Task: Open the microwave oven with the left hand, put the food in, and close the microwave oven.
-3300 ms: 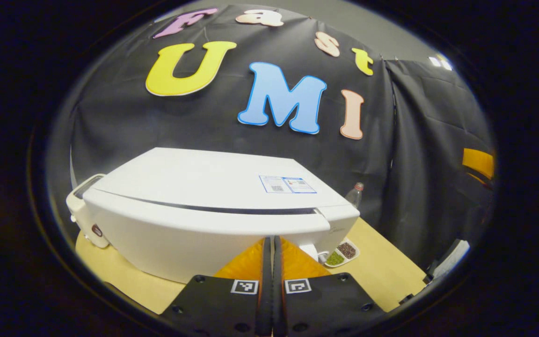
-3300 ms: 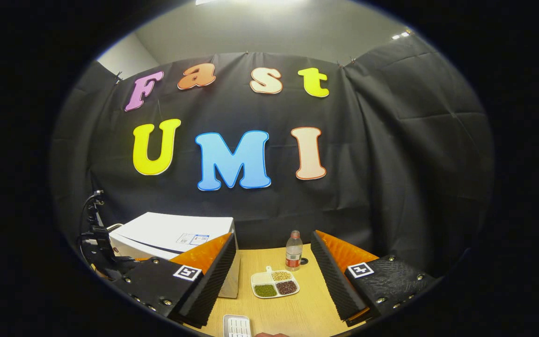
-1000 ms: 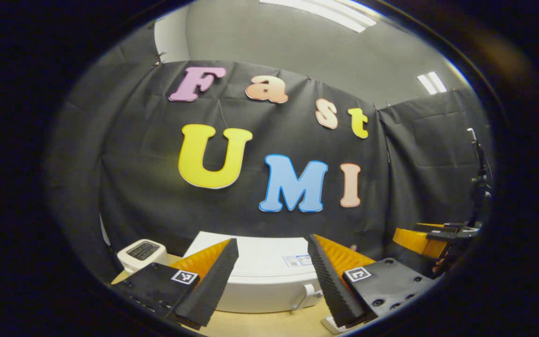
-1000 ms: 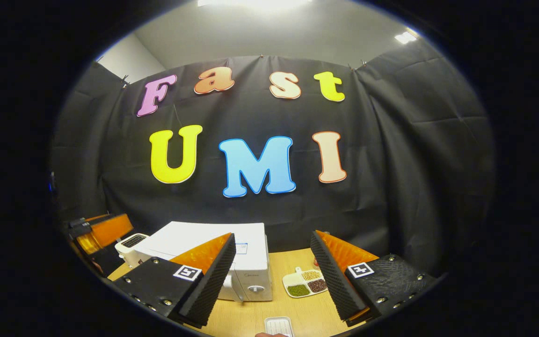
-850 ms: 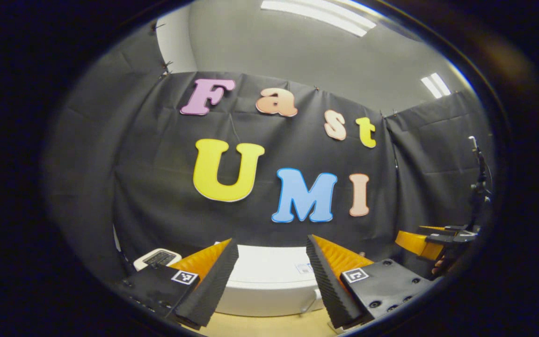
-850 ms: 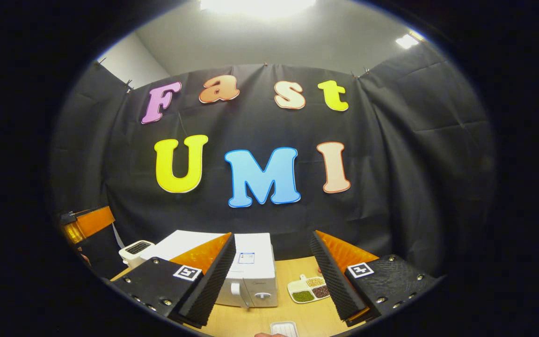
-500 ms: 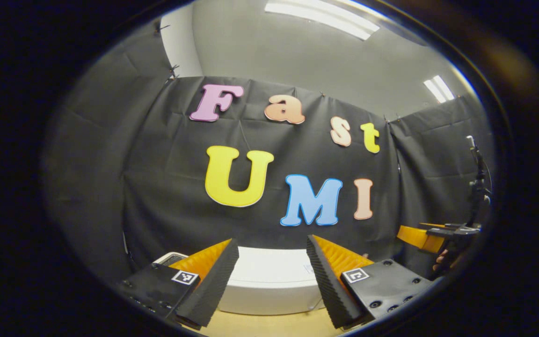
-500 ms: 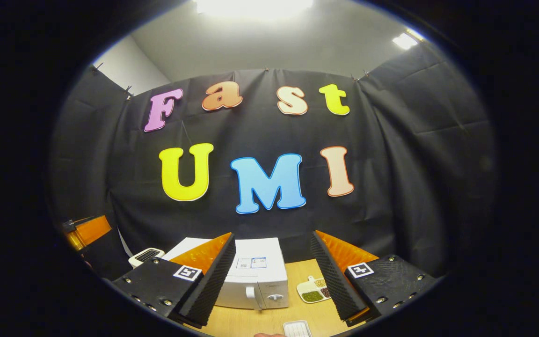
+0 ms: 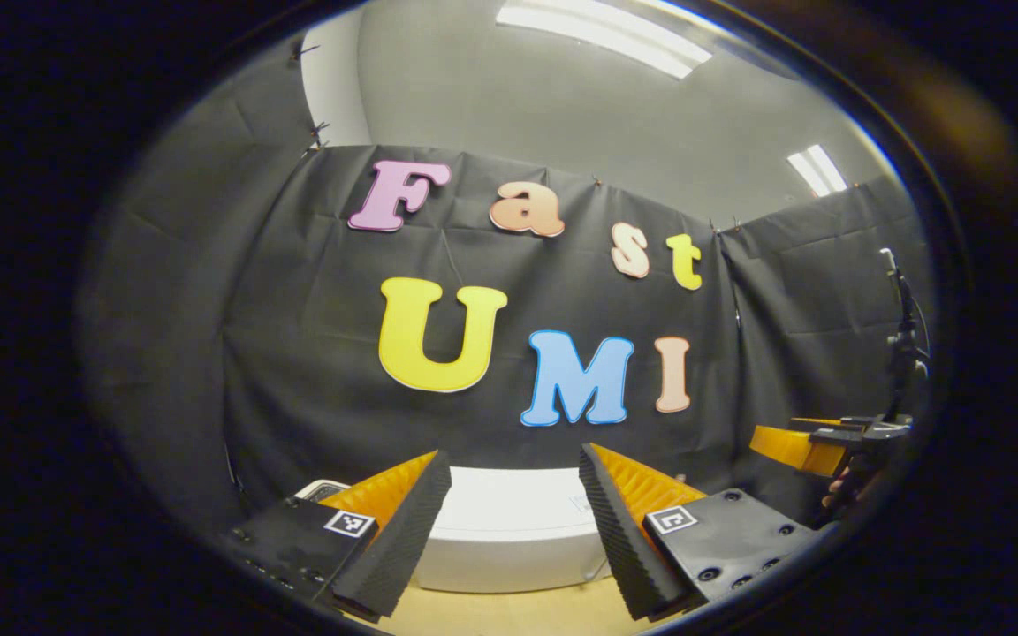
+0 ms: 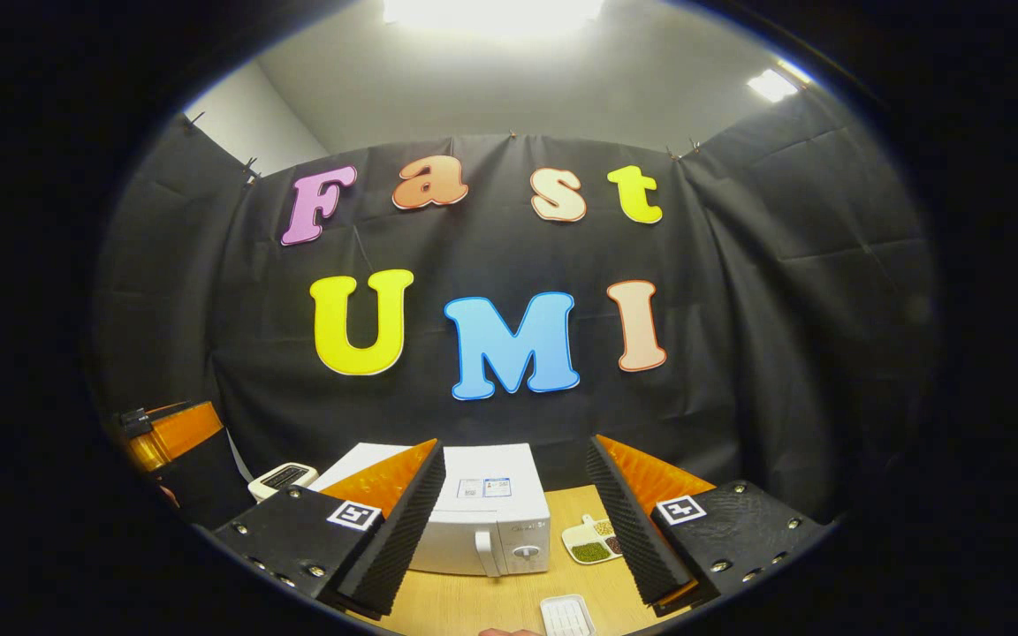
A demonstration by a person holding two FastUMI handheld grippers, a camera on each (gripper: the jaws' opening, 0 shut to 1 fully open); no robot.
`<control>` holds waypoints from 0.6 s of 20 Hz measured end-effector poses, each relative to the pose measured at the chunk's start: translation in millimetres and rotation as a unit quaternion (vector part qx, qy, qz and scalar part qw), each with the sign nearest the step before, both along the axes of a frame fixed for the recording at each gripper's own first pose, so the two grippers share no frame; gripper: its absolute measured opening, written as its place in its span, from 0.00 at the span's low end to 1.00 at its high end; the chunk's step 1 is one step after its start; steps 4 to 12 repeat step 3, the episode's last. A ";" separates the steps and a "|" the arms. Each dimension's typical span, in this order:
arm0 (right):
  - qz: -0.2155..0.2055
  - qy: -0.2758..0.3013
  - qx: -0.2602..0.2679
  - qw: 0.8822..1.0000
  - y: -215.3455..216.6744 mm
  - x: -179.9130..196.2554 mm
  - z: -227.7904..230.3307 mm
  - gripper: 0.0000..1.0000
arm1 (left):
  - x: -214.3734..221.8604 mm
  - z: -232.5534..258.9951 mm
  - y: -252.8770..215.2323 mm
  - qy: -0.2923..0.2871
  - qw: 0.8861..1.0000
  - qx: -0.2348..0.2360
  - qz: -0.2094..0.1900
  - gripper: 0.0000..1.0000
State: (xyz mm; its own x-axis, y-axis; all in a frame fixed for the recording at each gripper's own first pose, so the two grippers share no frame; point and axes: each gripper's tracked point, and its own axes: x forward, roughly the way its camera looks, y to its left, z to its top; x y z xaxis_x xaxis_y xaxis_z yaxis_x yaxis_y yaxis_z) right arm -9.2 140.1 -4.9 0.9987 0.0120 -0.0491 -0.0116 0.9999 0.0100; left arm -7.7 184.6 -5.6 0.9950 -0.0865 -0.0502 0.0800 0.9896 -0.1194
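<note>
One microwave [image 10: 482, 521], door shut; one food tray [image 10: 593, 541] and one white box [image 10: 567, 615] on worktop [image 10: 482, 601]. Both grippers [image 9: 513, 521] [image 10: 516, 521]: jaws wide, empty.

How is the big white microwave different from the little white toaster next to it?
The microwave is far bigger than the toaster. The microwave has a flat top with a sticker and a handle and knob on its front; the toaster has dark slots on top. The microwave stands nearer the divided food plate; the toaster stands on its other side. Both are white and sit on the wooden table.
</note>
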 end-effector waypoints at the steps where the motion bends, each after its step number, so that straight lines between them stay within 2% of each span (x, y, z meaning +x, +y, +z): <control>1: -0.001 0.000 -0.002 1.000 0.6 -1.3 0.9 0.98 | 0.7 0.1 -1.2 0.000 1.000 -0.003 -0.001 0.97; 12: -0.001 -0.003 -0.004 1.000 -0.6 -1.4 3.3 0.98 | 1.9 -2.0 -5.5 -0.003 1.000 -0.009 -0.005 0.97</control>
